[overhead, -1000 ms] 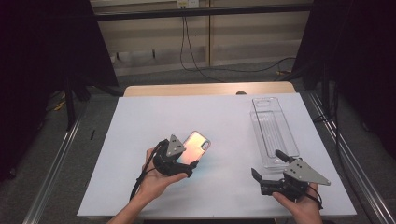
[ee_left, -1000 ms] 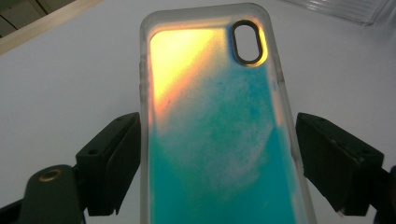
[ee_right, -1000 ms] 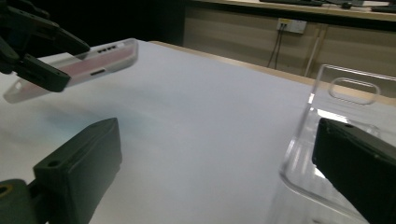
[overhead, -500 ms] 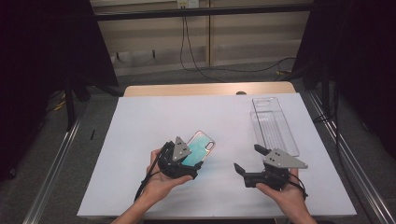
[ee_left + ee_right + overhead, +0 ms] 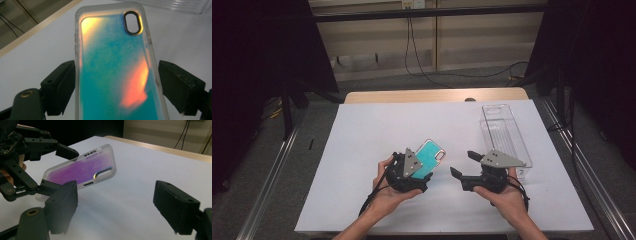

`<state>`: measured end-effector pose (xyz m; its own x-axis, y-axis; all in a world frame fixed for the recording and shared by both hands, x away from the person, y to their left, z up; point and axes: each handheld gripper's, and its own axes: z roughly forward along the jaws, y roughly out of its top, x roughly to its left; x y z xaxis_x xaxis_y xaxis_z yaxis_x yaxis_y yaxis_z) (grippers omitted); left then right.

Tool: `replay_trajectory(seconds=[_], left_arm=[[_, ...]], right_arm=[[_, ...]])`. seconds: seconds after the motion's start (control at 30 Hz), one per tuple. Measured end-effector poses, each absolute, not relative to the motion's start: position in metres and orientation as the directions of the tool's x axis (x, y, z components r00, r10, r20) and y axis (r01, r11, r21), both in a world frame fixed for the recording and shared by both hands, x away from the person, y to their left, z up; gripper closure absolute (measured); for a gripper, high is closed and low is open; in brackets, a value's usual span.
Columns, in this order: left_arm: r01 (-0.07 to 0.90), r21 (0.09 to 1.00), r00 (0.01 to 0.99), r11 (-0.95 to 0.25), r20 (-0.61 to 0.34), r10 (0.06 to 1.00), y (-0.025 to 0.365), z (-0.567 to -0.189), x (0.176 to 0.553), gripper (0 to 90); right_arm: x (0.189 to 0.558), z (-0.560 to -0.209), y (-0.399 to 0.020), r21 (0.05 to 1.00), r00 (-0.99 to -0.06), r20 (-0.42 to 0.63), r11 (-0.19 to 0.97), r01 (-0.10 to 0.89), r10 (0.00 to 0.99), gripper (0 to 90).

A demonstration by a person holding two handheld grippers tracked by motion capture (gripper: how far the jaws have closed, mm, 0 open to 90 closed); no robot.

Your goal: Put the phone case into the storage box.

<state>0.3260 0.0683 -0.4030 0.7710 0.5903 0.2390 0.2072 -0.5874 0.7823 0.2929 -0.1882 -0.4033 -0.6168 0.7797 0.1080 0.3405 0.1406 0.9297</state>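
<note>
An iridescent teal phone case (image 5: 433,154) with a clear rim is held tilted above the white table sheet (image 5: 362,150). My left gripper (image 5: 422,170) is shut on its long sides; in the left gripper view the case (image 5: 115,70) stands between the two jaws of that gripper (image 5: 116,82). To the right, my right gripper (image 5: 461,163) points left toward the case with its jaws apart. They have just been closing, and nothing is between them. In the right gripper view the case (image 5: 80,173) looks purple, beyond the jaws of the right gripper (image 5: 115,202).
A clear plastic tray (image 5: 504,132) lies lengthwise at the right of the sheet, behind my right hand. The wooden table edge (image 5: 437,95) runs along the back. Metal rails (image 5: 277,165) flank the table, and cables hang on the wall behind.
My right gripper has moved left from beside the tray toward the case, with its jaws narrowing. The left gripper has kept its place, and the case now shows teal instead of orange.
</note>
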Motion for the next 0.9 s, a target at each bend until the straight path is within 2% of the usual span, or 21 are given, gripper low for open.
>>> replay_trajectory(seconds=[0.2,0.5,0.8,0.9], left_arm=[[0.182,0.790,0.759,-0.586,0.266,0.595,0.059,-0.406,0.328,16.9],[0.082,0.815,0.710,-0.574,0.357,0.607,0.046,-0.405,0.327,16.9],[0.061,0.843,0.702,-0.535,0.344,0.623,0.043,-0.411,0.325,16.9],[0.053,0.842,0.698,-0.536,0.353,0.623,0.043,-0.411,0.323,16.9]], right_arm=[[0.297,-0.399,-0.187,0.915,-0.601,0.131,0.137,0.380,0.789,22.3],[0.308,-0.383,-0.190,0.876,-0.563,0.172,0.136,0.463,0.809,22.2],[0.319,-0.377,-0.184,0.850,-0.552,0.151,0.177,0.495,0.820,22.9],[0.320,-0.377,-0.185,0.838,-0.545,0.157,0.181,0.515,0.824,28.1]])
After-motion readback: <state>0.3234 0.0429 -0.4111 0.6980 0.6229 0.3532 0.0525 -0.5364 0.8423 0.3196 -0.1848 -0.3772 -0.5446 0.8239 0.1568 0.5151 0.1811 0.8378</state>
